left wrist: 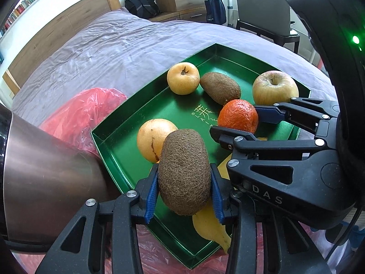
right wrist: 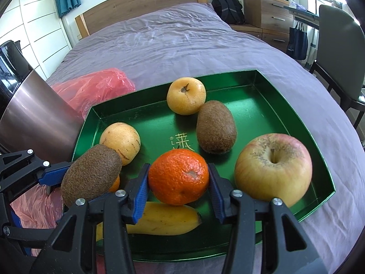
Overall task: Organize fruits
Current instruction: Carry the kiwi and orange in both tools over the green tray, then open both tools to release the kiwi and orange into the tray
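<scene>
A green tray (left wrist: 109, 137) (right wrist: 273, 105) lies on a purple bed. My left gripper (left wrist: 184, 182) is shut on a brown kiwi (left wrist: 184, 171) (right wrist: 91, 175), held over the tray's near corner. My right gripper (right wrist: 178, 189) (left wrist: 237, 121) has its blue pads against both sides of an orange (right wrist: 179, 175) (left wrist: 238, 116), just above a banana (right wrist: 164, 219) (left wrist: 212, 228). In the tray lie two yellow pears (right wrist: 186, 96) (right wrist: 121, 141), a second kiwi (right wrist: 215, 126) and a large apple (right wrist: 273, 169) (left wrist: 275, 88).
A red plastic bag (left wrist: 86, 111) (right wrist: 95, 86) lies crumpled left of the tray and under its near edge. A coppery metal cylinder (left wrist: 45, 166) (right wrist: 38, 114) stands close on the left. A chair (right wrist: 337, 52) and wooden drawers (right wrist: 264, 11) stand beyond the bed on the right.
</scene>
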The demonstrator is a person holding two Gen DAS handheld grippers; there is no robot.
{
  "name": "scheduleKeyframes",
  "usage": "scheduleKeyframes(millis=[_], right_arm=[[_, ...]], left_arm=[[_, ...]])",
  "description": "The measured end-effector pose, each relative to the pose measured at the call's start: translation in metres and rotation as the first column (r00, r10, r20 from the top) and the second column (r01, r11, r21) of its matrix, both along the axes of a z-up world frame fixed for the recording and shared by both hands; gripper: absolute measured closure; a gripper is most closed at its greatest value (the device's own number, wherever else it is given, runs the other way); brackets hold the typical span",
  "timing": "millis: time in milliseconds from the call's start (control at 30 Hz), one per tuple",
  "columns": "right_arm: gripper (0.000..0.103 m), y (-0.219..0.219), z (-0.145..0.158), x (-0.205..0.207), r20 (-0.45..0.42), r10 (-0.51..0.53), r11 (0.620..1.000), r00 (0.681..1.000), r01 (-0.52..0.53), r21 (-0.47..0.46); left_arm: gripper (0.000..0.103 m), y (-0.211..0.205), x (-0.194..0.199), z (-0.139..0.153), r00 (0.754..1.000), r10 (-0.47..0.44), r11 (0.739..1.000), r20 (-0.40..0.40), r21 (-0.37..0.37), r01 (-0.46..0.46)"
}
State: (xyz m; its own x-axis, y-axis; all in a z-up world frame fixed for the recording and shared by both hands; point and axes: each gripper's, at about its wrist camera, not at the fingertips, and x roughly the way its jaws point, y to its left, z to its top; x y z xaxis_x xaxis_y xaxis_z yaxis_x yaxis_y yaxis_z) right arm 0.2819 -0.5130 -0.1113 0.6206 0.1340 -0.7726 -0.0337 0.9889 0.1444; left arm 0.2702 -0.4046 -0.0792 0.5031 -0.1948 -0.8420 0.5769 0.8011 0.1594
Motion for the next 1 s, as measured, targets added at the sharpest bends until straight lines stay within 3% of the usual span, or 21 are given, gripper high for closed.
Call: scheduleKeyframes(millis=[233, 533, 600, 1000], right_arm=[[0.041, -0.006, -0.002, 0.0, -0.018, -0.017, 1.0, 1.0, 0.018, 0.019], [0.039, -0.012, -0.009, 0.0, -0.064, -0.047, 0.998, 0.997, 0.049, 0.03], [0.039, -0.012, -0.008, 0.0, -0.068, -0.048, 0.998, 0.997, 0.05, 0.028], [0.02, -0.016, 0.016, -0.016, -0.042, -0.076, 0.996, 0.996, 0.078, 0.044]], left_arm=[[0.06, 0.0, 0.002, 0.001, 1.0, 0.015, 1.0, -0.004, -0.004, -0.015], [0.055, -0.005, 0.006, -0.001, 1.0, 0.007, 0.998, 0.012, 0.056, -0.008], [0.05, -0.004, 0.006, 0.0, 1.0, 0.012, 0.998, 0.016, 0.063, -0.013], [0.035, 0.004, -0.005, 0.025, 0.999, 0.02, 0.999, 0.045, 0.044, -0.022]])
